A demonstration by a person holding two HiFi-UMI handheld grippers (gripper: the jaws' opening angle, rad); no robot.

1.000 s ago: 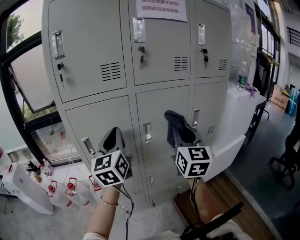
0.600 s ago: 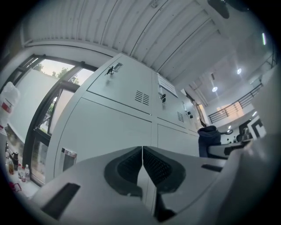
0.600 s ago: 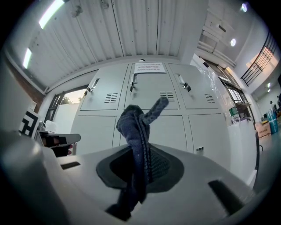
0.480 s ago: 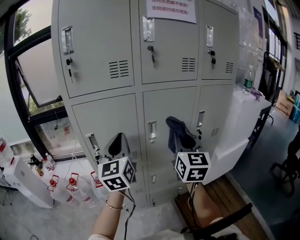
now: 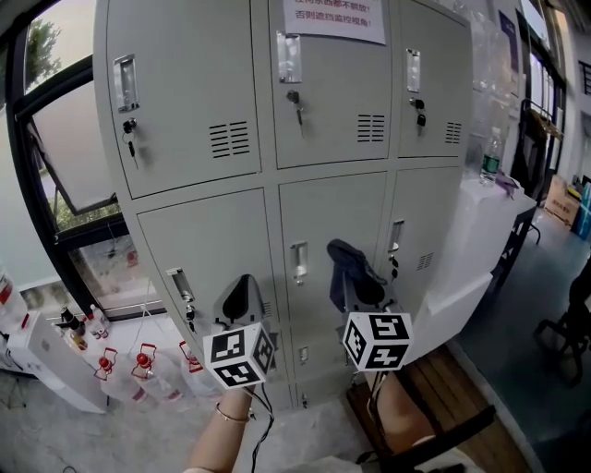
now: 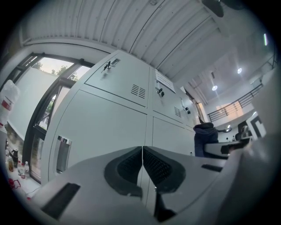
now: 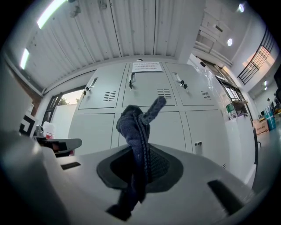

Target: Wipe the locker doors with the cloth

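A bank of grey locker doors point(image 5: 323, 102) fills the head view, with handles, keys and vent slots, and a paper notice point(image 5: 334, 18) on the top middle door. My right gripper point(image 5: 355, 277) is shut on a dark blue cloth point(image 5: 343, 259), which sticks up in front of the middle-row centre door; in the right gripper view the cloth point(image 7: 137, 132) stands bunched between the jaws. My left gripper point(image 5: 242, 294) is shut with nothing in it, held before the lower left door point(image 6: 101, 132). Both grippers hang a little short of the doors.
A window point(image 5: 55, 139) and several bottles on a low white shelf point(image 5: 46, 356) lie to the left. A white counter point(image 5: 480, 231) with a bottle point(image 5: 488, 157) juts out on the right. A wooden bench point(image 5: 434, 388) sits below it.
The head view has shifted slightly, so the lockers sit a bit more to the right. Both grippers have dropped a little in the picture; the cloth stays clamped.
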